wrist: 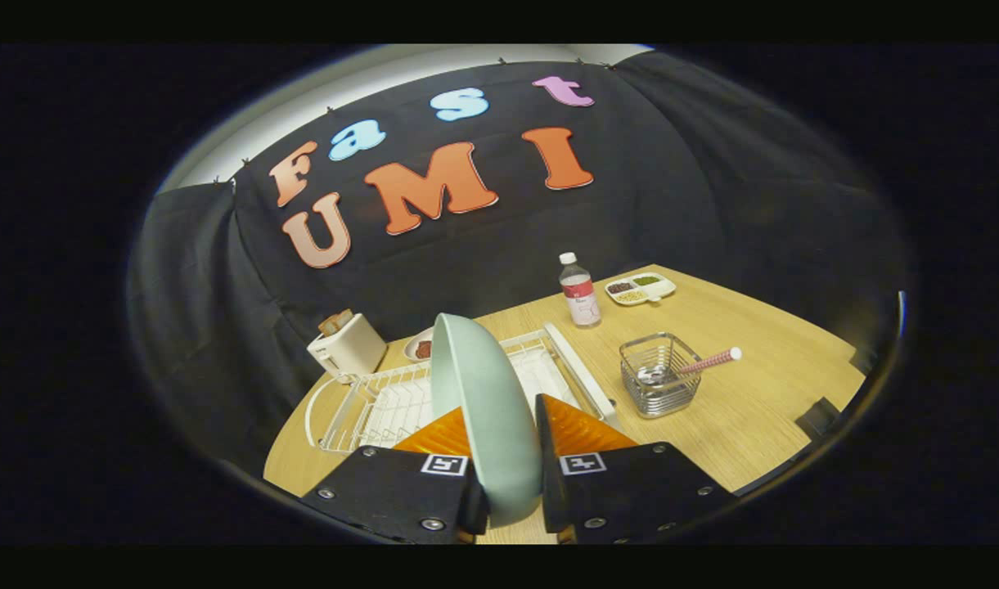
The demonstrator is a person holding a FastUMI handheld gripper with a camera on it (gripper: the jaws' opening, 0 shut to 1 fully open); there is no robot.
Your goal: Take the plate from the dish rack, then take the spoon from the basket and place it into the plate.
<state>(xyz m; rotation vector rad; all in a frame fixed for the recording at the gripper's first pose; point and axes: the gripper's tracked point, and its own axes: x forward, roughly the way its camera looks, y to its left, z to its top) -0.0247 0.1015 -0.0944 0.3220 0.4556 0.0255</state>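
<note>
Wooden worktop [761, 393], curved far edge meeting the black cloth wall; broad bare stretch of wood on the spoon's side, running out to the worktop's near edge. White wire dish rack [384, 401] sits just beyond the fingers, its long white side rail [581, 372] angled toward the basket, rounded wire end near the worktop's edge by the toaster. Pale green plate [487, 409] held on edge, upright, rim up over the rack; tool [511, 483] clamped on its lower rim, both fingers pressed against the plate's two faces. White toaster [348, 345] at the rack's far corner, close to the wall, with a small dish [420, 348] beside it. Square wire basket [659, 375] stands apart from the rack; spoon [695, 366] rests in it, pink-striped handle leaning out over the basket's rim. Bottle [579, 290] and divided snack tray [640, 288] beyond, near the far edge.
</note>
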